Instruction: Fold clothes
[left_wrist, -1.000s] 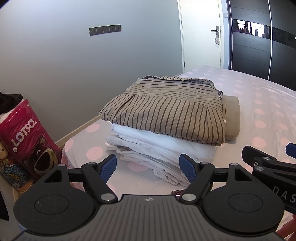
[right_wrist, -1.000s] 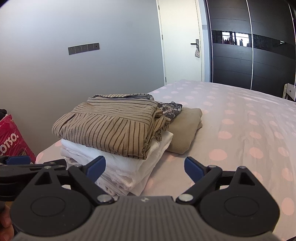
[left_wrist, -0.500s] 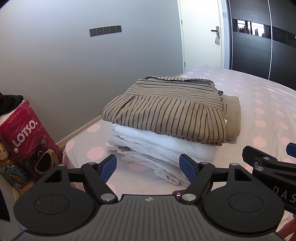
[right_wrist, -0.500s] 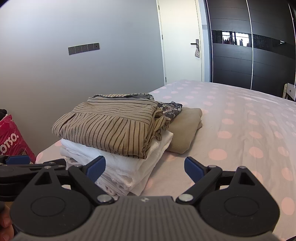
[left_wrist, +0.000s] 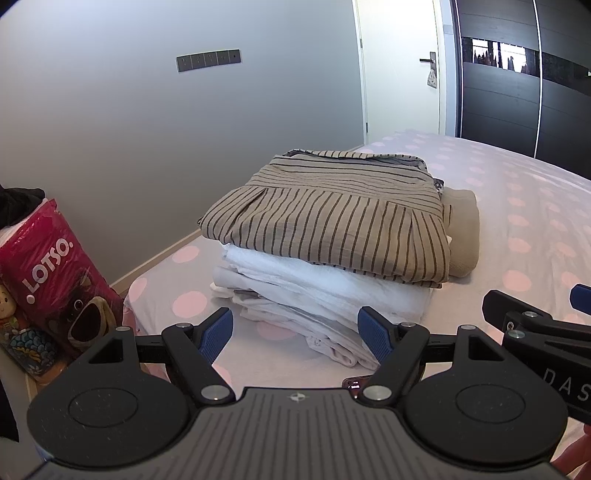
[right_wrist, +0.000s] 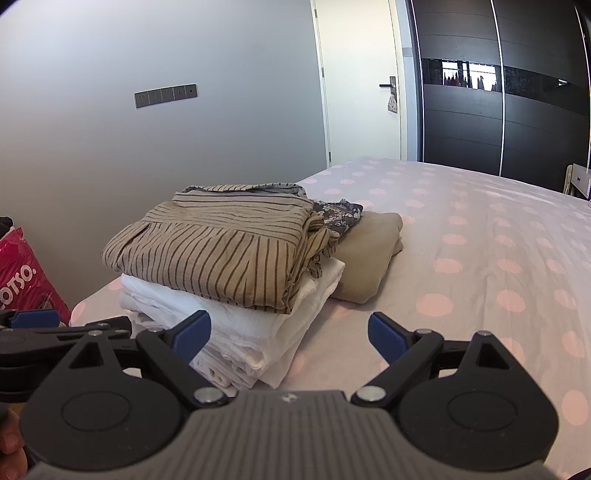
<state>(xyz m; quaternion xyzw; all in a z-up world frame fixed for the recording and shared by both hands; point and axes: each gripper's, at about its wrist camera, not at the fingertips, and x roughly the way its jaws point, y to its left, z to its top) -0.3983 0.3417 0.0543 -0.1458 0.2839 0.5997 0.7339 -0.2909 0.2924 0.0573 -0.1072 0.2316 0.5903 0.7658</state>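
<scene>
A folded tan striped shirt (left_wrist: 332, 218) (right_wrist: 221, 251) lies on top of a stack of folded white clothes (left_wrist: 317, 291) (right_wrist: 240, 328) on the bed. A folded beige garment (left_wrist: 463, 229) (right_wrist: 369, 251) lies beside the stack, with a dark patterned cloth (right_wrist: 338, 214) tucked behind. My left gripper (left_wrist: 295, 332) is open and empty, just in front of the stack. My right gripper (right_wrist: 290, 334) is open and empty, near the stack's right corner. Each gripper shows at the edge of the other's view.
The bed (right_wrist: 480, 240) has a pale sheet with pink dots. A red LOTSO bag (left_wrist: 55, 273) stands on the floor at the left. A grey wall, a white door (right_wrist: 362, 85) and dark wardrobe doors (right_wrist: 498, 85) lie beyond.
</scene>
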